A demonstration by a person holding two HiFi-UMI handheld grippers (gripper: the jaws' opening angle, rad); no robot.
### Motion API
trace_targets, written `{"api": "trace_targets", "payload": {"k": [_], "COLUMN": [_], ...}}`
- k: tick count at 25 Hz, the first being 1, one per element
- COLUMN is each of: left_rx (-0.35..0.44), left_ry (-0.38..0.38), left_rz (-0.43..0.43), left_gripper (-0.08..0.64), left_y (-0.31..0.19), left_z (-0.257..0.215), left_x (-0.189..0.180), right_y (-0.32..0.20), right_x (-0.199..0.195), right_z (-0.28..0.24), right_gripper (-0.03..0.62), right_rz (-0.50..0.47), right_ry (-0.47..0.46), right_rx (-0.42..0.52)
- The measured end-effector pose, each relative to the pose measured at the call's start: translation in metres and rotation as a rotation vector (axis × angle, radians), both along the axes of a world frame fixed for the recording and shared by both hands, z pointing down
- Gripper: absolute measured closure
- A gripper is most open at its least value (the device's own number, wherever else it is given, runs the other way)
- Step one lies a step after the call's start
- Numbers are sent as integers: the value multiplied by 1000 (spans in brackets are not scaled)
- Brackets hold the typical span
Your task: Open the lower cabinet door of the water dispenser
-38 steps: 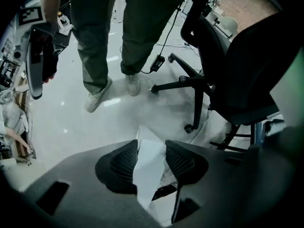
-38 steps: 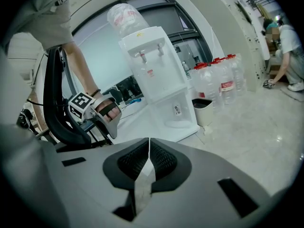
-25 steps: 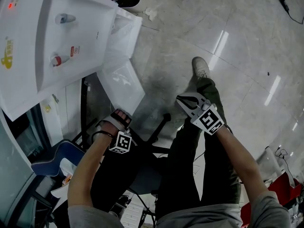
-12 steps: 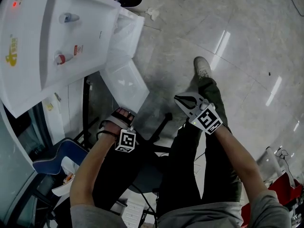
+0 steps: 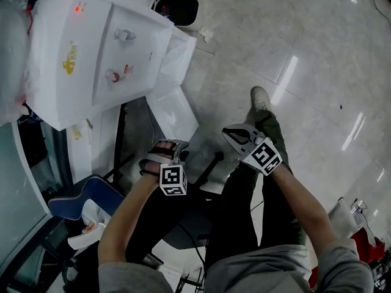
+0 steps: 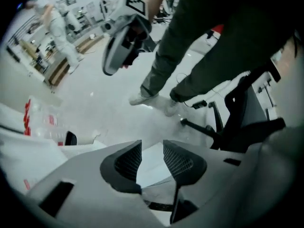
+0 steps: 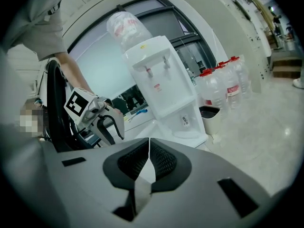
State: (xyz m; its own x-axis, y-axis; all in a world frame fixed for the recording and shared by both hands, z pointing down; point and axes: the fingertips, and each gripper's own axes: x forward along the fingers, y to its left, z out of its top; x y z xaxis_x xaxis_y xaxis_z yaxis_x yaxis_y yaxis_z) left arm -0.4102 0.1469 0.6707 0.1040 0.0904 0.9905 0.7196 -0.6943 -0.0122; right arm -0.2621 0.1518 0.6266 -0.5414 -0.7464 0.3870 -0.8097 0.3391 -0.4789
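The white water dispenser [image 5: 104, 60] stands at the upper left, and its lower cabinet door [image 5: 174, 112] is swung open over the floor. The cabinet's inside [image 7: 190, 120] shows in the right gripper view. My left gripper [image 5: 168, 146] points down just short of the door's near edge, not touching it. Its jaws have just been closing a little, and they remain open [image 6: 152, 158] with nothing between them. My right gripper [image 5: 229, 131] hovers above the person's leg, with its jaws shut [image 7: 148, 158] and empty.
A black office chair base [image 5: 204, 163] lies under both hands. A dark bin [image 5: 180, 8] and several water bottles [image 7: 228, 80] stand beside the dispenser. A blue seat [image 5: 79, 200] is at the lower left. The person's shoe [image 5: 259, 96] rests on the tiled floor.
My left gripper has lifted away from the door's edge and rolled, its marker cube turning. The right gripper has risen a little. The door stays open.
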Motion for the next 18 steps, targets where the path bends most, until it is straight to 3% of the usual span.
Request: {"api": "trace_targets", "payload": {"k": [3, 9, 13, 18], "left_rx": [-88, -186, -274, -385], "left_ry": [42, 194, 248, 442], "left_rz": [-258, -653, -758, -1012], "left_gripper": [414, 462, 477, 500], "left_y": [-2, -8, 3, -15], "left_z": [-30, -107, -148, -217], "left_x": [21, 58, 92, 146], "right_y": [-4, 4, 9, 11], "right_x": [8, 15, 20, 43], "right_z": [-26, -91, -140, -203], "right_gripper": [574, 574, 574, 574], "right_rz": [30, 78, 81, 122], "right_ry": [-17, -55, -59, -79], "right_rx": [-6, -24, -9, 24]}}
